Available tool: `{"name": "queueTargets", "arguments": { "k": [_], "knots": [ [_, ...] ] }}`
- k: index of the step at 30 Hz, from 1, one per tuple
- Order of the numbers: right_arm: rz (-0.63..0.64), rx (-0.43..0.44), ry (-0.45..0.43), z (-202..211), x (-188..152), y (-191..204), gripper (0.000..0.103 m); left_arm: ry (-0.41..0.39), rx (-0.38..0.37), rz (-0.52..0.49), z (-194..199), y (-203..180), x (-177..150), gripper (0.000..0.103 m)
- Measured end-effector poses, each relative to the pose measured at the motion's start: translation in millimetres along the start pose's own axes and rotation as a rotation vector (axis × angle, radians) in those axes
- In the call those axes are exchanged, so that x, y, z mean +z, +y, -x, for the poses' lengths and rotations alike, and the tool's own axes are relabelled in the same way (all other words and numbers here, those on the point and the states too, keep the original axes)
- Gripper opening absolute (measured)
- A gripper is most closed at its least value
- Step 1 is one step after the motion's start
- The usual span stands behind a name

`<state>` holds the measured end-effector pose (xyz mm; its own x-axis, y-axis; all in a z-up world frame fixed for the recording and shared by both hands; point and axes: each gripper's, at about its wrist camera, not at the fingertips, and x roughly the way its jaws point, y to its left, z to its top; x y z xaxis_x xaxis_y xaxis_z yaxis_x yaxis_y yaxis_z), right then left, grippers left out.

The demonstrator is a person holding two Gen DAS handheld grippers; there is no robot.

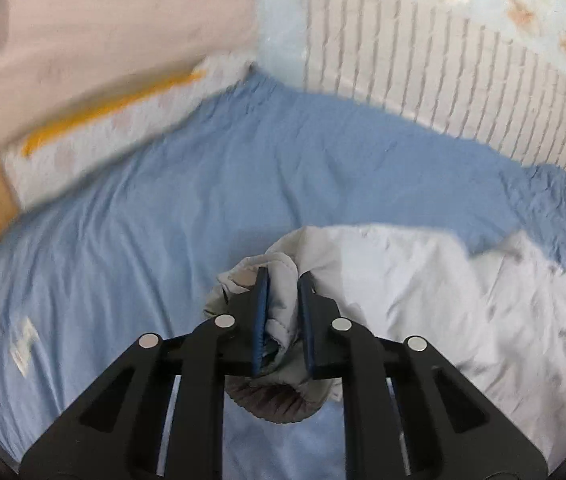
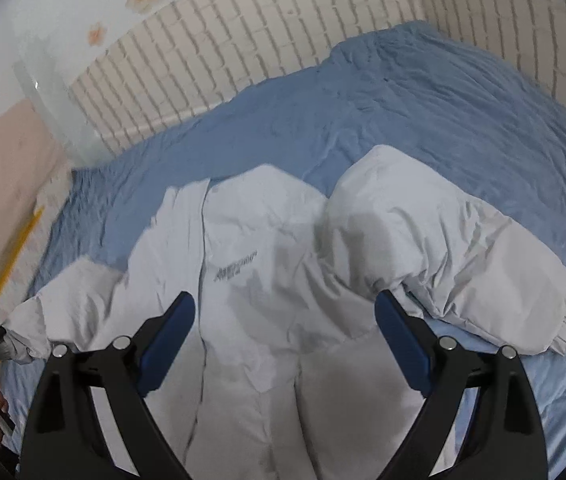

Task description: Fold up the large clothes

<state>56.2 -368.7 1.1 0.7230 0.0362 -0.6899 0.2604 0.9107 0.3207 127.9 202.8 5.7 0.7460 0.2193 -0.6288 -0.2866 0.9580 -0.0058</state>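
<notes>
Left hand-held gripper: pads pinched on the sleeve cuff, bunched between them (presumably held for folding inward). Right hand-held gripper: fingers spread wide, nothing between, poised above the jacket, which is laid flat just ahead on the bed.

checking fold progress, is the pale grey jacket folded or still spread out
Mostly spread: the pale grey padded jacket lies front-up on the blue bedsheet, one sleeve bent over. The left tongs pinch its other cuff.
</notes>
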Motion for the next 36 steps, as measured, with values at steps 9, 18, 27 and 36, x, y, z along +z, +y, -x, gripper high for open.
{"name": "queueTargets", "arguments": {
  "k": [9, 18, 27, 36],
  "knots": [
    [-0.11, 0.072, -0.049, 12, 17, -31, 0.092, -0.201, -0.219, -0.3, 91, -222, 45, 0.013],
    [-0.24, 0.079, -0.114, 25, 24, -80, 0.092, -0.166, -0.632, -0.424, 153, -400, -46, 0.1],
    [-0.194, 0.048, -0.132, 21, 27, -83, 0.092, -0.186, -0.591, -0.413, 175, -389, -48, 0.1],
    [-0.074, 0.062, -0.036, -13, 18, -49, 0.092, -0.012, -0.439, -0.249, 65, -267, -44, 0.1]
  ]
}}
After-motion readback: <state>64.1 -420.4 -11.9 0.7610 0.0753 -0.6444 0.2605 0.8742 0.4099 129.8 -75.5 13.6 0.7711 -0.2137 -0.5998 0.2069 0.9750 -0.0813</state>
